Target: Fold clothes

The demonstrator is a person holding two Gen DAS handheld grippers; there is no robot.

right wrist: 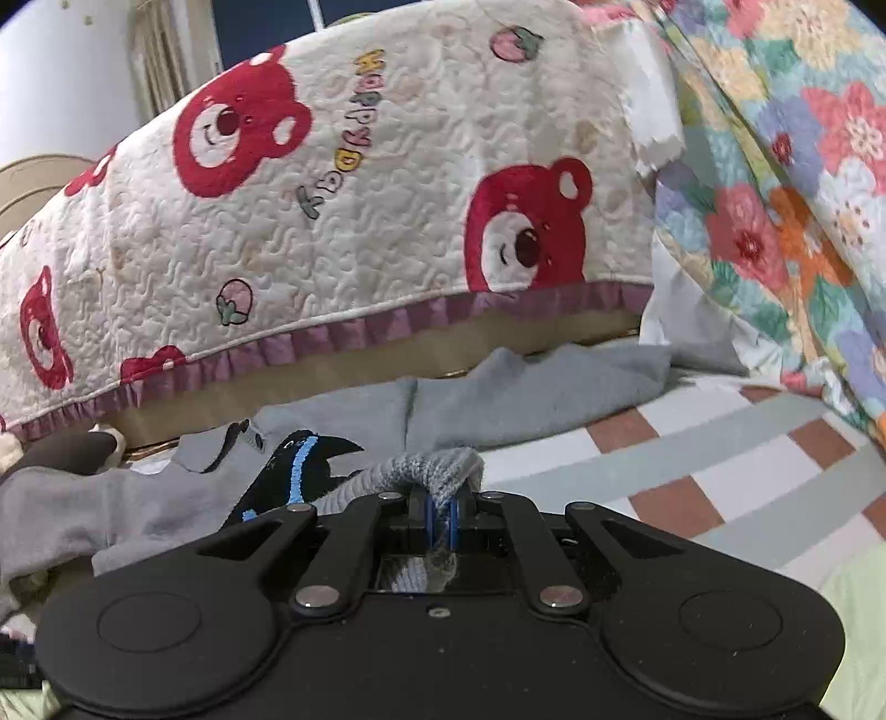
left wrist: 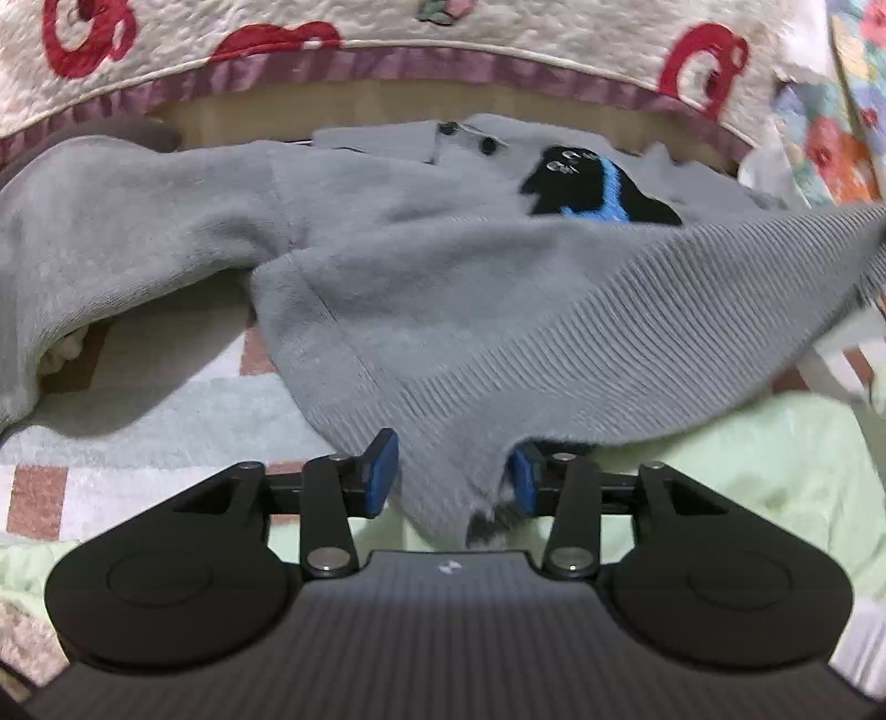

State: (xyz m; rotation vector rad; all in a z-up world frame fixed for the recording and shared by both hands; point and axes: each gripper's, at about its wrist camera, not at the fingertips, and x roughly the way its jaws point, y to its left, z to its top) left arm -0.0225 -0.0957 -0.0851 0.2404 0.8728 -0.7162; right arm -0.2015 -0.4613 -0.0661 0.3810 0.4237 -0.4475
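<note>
Two grippers are at work on one grey sweater, and we take the left wrist view first. Our left gripper [left wrist: 453,471] stands with its blue pads [left wrist: 382,471] apart. The sweater's [left wrist: 421,288] ribbed hem [left wrist: 554,354] hangs down between them; whether the right pad touches the cloth we cannot tell, but the left pad is clear of it, so nothing is pinched. The hem stretches up and away toward the right edge of the view. Further back the sweater lies spread on a checked blanket [left wrist: 138,421], with a black and blue patch [left wrist: 592,188] on its chest and dark buttons [left wrist: 487,145] at the collar. A sleeve [left wrist: 111,232] bulges at the left. Behind it hangs a cream quilt [left wrist: 387,27] with red bears and a purple frill.

From the right wrist view, our right gripper [right wrist: 441,518] has its jaws closed on a bunched fold of the ribbed hem [right wrist: 437,465], which arches over the fingertips. The rest of the sweater [right wrist: 531,387] lies beyond, on the checked blanket [right wrist: 720,471], at the foot of the bear quilt [right wrist: 387,221]. A flowered cloth [right wrist: 775,194] hangs at the right.
</note>
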